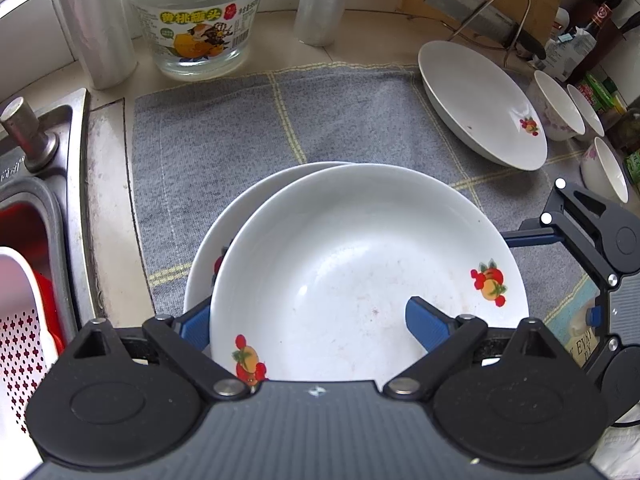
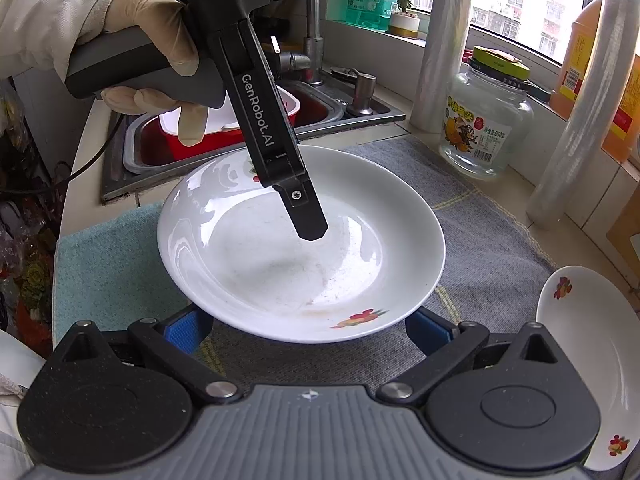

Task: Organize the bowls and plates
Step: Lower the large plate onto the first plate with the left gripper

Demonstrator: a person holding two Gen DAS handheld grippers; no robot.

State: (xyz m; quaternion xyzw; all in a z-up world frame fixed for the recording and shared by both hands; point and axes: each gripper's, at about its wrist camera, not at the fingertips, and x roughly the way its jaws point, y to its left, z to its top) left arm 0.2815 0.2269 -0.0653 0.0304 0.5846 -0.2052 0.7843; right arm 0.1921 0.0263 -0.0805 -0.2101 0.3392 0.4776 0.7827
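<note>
A white plate with fruit prints point(image 1: 360, 264) lies on top of a second white plate point(image 1: 212, 252) on the grey mat point(image 1: 224, 136). My left gripper point(image 1: 308, 324) is open; its right finger lies inside the top plate, its left finger outside the rim. In the right wrist view the stacked plates point(image 2: 280, 264) sit just ahead of my open right gripper point(image 2: 306, 330), whose fingers straddle the near rim low down. A third plate point(image 1: 480, 100) leans at the mat's far right, also seen in the right wrist view point(image 2: 600, 360). Three small bowls point(image 1: 556, 106) stand beyond it.
A glass jar point(image 1: 196, 16) and two plastic-wrap rolls point(image 1: 96, 20) stand at the back. A sink with a red-and-white basket point(image 1: 20, 300) is at the left. A cleaver on a wire rack point(image 1: 484, 16) and bottles point(image 1: 592, 32) are at the back right.
</note>
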